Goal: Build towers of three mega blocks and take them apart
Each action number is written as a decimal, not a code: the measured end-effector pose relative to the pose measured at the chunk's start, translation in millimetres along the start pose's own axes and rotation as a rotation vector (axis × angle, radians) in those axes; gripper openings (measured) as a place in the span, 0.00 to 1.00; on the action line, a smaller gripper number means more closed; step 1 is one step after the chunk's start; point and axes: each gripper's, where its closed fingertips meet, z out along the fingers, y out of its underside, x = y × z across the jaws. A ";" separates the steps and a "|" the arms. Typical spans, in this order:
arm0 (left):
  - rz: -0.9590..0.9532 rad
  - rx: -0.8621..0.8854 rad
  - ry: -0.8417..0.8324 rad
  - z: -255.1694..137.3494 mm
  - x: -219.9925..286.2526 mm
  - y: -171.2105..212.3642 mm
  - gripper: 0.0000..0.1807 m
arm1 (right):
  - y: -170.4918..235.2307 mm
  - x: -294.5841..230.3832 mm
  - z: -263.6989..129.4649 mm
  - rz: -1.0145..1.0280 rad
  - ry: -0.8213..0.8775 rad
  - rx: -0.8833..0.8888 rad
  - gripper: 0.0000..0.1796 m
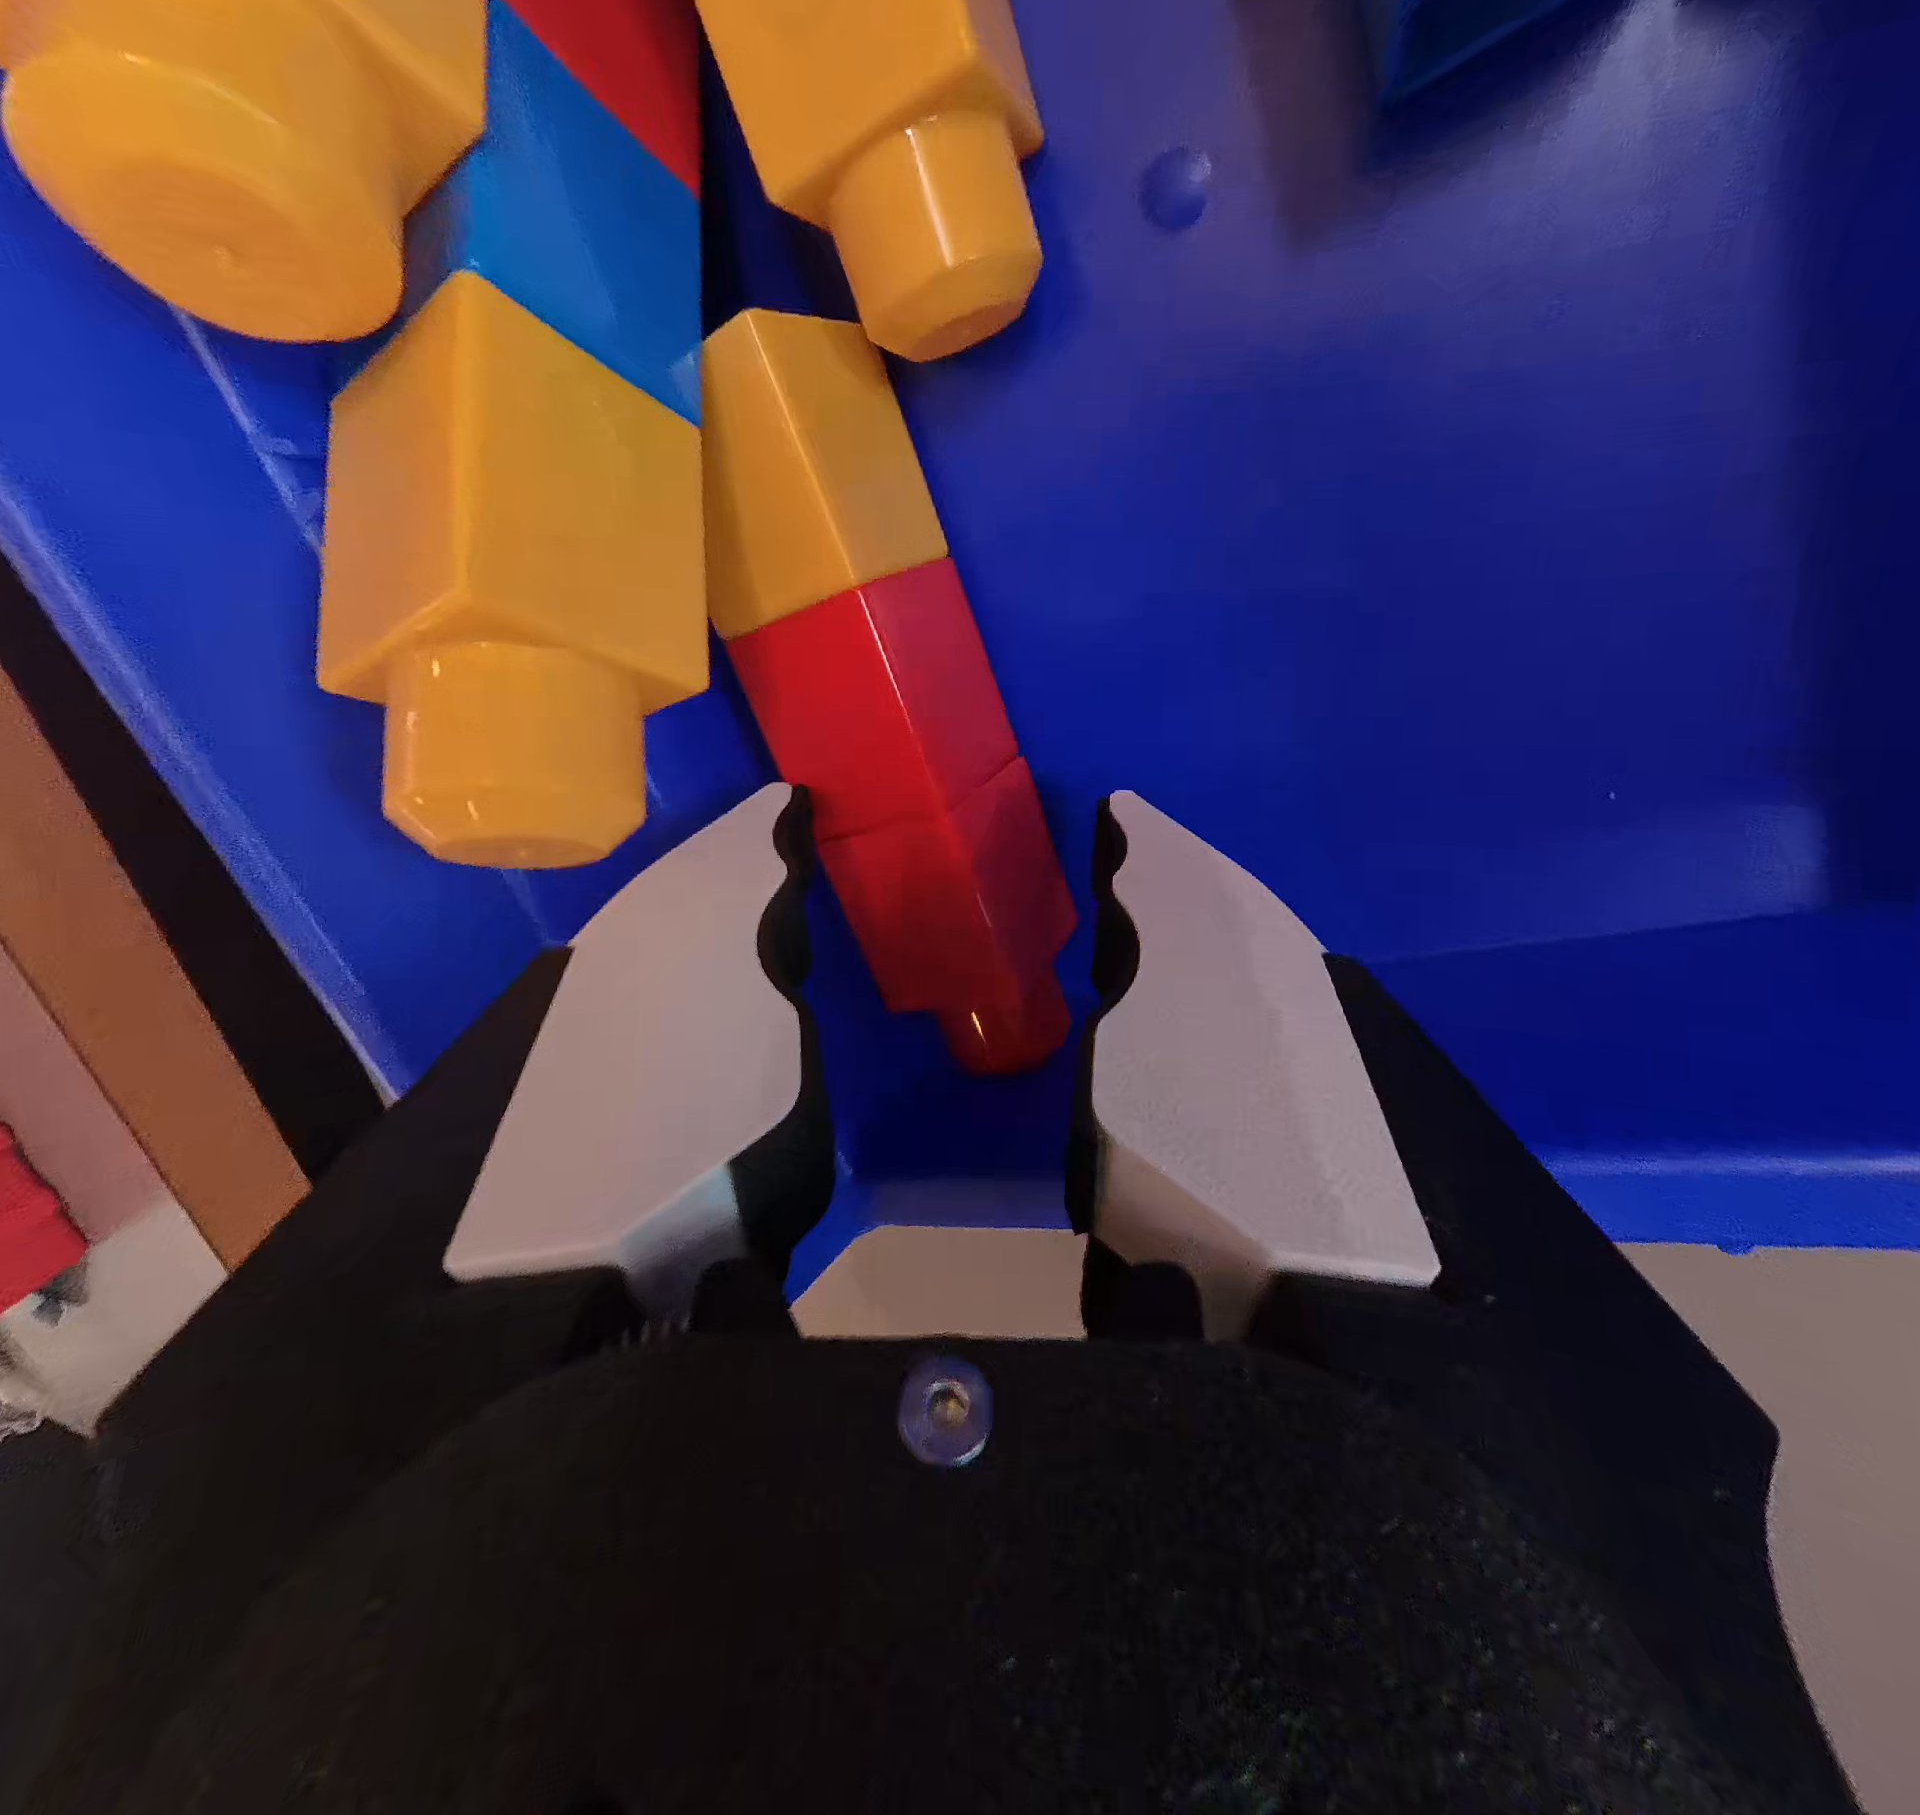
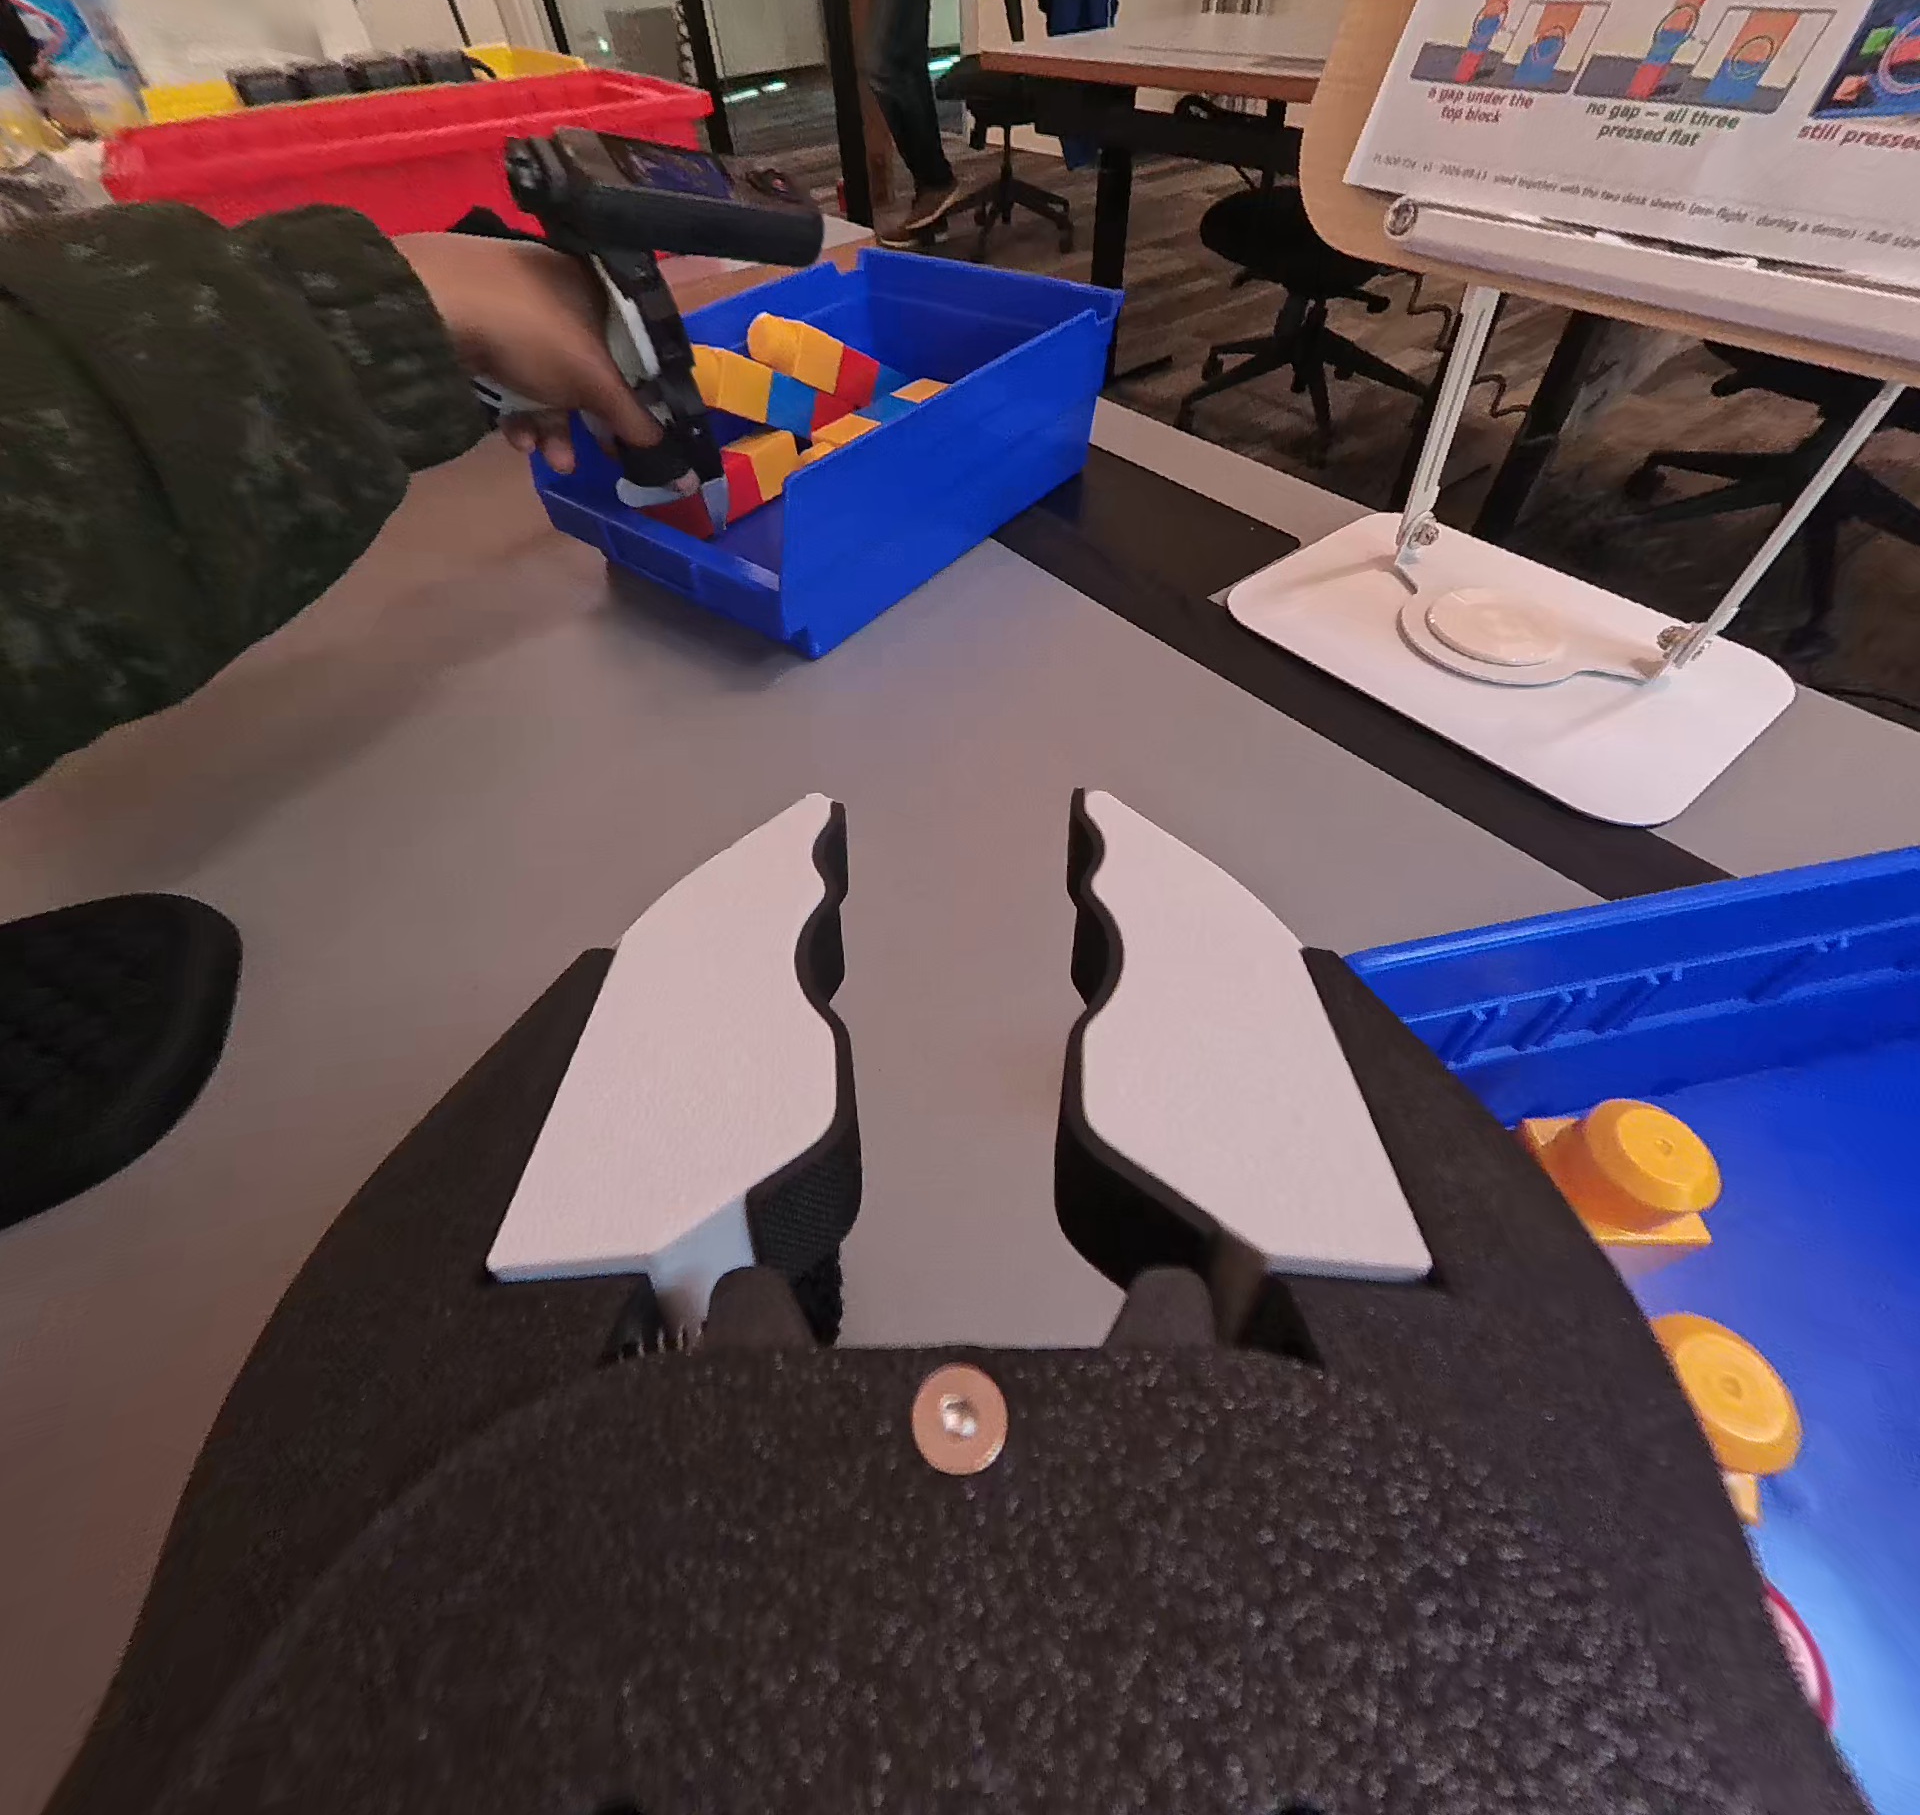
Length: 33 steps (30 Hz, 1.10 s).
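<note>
Red-and-yellow tower (image 1: 894, 726) lying between spread fingers of left hand-held gripper (image 1: 945, 820).

Left gripper (image 1: 945, 830) is tipped steeply downward, jaws parted, one white finger (image 1: 665, 1017) on each side of what lies between them, not pressing. A hand (image 2: 540, 352) grips its handle, green-sleeved forearm (image 2: 187, 435) reaching across. Right gripper (image 2: 956, 830) hangs level and low, jaws apart, nothing between its fingers (image 2: 707, 1038).
</note>
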 end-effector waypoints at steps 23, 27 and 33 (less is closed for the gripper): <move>0.440 0.351 0.056 -99.8 48.9 -20.1 0.21 | -5.9 -3.9 -3.3 -0.024 -0.042 0.060 0.20; 0.679 0.591 0.087 -171.8 123.1 3.9 0.21 | -3.8 -14.4 5.1 -0.165 -0.013 0.041 0.26; 1.207 0.706 0.111 -207.2 258.5 71.6 0.21 | 9.5 -36.1 17.2 -0.574 0.055 -0.047 0.43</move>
